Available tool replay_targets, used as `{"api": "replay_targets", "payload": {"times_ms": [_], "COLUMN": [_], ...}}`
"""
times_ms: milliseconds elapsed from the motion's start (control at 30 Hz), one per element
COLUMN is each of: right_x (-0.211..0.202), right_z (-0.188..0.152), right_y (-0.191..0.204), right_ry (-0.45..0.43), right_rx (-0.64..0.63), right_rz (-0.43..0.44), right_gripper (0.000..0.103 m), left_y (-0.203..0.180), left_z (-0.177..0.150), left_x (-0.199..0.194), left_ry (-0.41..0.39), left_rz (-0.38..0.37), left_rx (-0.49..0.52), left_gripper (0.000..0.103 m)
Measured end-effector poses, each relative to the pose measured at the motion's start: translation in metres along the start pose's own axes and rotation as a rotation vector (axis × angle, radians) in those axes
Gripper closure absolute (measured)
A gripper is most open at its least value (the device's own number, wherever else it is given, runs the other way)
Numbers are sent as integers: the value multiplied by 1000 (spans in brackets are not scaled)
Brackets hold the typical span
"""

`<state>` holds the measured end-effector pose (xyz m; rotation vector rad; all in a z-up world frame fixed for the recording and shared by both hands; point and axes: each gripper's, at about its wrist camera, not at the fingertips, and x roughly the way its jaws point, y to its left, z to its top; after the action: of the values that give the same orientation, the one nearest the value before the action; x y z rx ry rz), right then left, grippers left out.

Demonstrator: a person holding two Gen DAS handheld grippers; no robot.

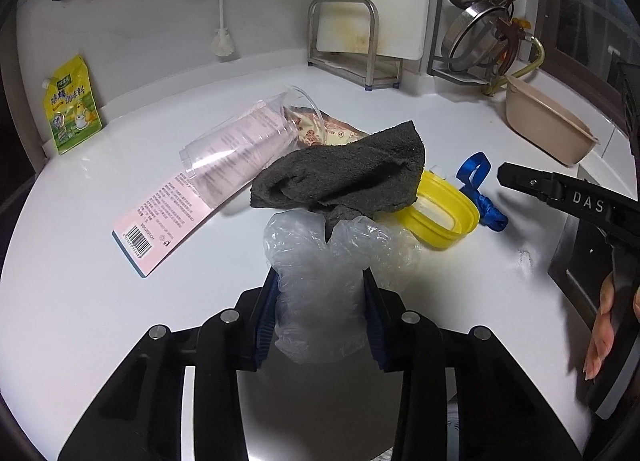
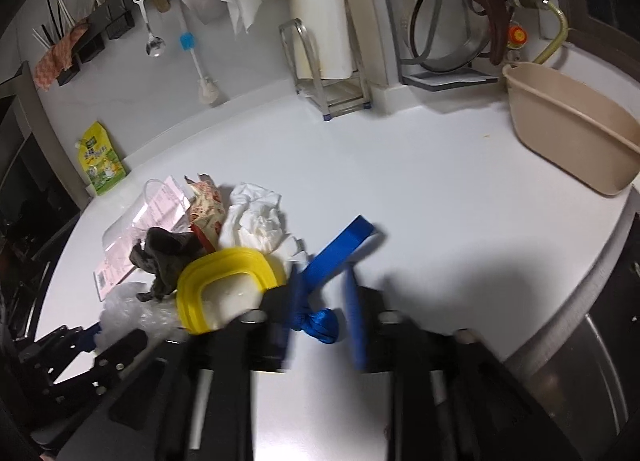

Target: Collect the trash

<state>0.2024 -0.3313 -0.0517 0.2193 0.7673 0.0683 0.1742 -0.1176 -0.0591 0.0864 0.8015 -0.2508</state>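
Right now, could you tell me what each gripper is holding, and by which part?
The left gripper pinches the crumpled clear plastic bag around its middle. The right gripper stands open around the blue strap, gripping nothing.

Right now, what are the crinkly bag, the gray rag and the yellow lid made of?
The bag looks like thin clear plastic: see-through and wrinkled. The rag looks like fuzzy terry cloth, soft and matte. The lid seems to be stiff, smooth plastic with a slight shine.

Left wrist: close, angled down over bench (image 1: 460,133) toward back wall | Right wrist: same tilt, further right | Shared: yellow lid (image 1: 448,217), grey cloth (image 1: 352,169)
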Motion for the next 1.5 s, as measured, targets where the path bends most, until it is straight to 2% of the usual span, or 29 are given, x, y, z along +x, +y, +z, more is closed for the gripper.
{"api": "replay_targets", "payload": {"times_ms": [33, 133, 300, 400, 500, 900, 1000, 1167, 1200, 1233, 1333, 1500], "right_x": [-1, 1, 16, 10, 8, 15, 22, 30, 31, 32, 31, 25], "right_z": [0, 0, -4, -7, -10, -20, -20, -16, -16, -16, -17, -18], "right_y": [1, 4, 7, 10, 14, 27, 32, 35, 36, 37, 38, 29], "right_ry": [-9, -6, 77, 72, 75, 121, 141, 151, 154, 156, 156, 144], "right_rx": [-2, -12, -51, -86, -138, -262, -292, -298, -297, -295, -291, -235], "right_rz": [-18, -39, -98, -102, -141, -149, -151, -122, -106, -93, -90, -86], "right_gripper": [43, 43, 44, 44, 44, 44, 54, 58, 68, 74, 81, 84], "left_y": [1, 2, 5, 8, 9, 12, 12, 11, 11, 10, 9, 8], "left_z": [-1, -4, -9, -10, -10, -11, -13, -14, -14, -14, -14, -16], "left_x": [-1, -6, -10, -13, -14, -16, -18, -21, -21, -21, -23, -31], "left_ry": [-2, -13, -18, -24, -26, -18, -13, -18, -18, -19, -20, -27], "left_rz": [3, 15, 19, 23, 21, 8, 1, 4, 4, 5, 3, -1], "left_rx": [5, 13, 18, 21, 19, 11, 6, 9, 9, 10, 11, 9], "left_gripper": [66, 66, 66, 66, 66, 66, 66, 66, 66, 66, 66, 66]}}
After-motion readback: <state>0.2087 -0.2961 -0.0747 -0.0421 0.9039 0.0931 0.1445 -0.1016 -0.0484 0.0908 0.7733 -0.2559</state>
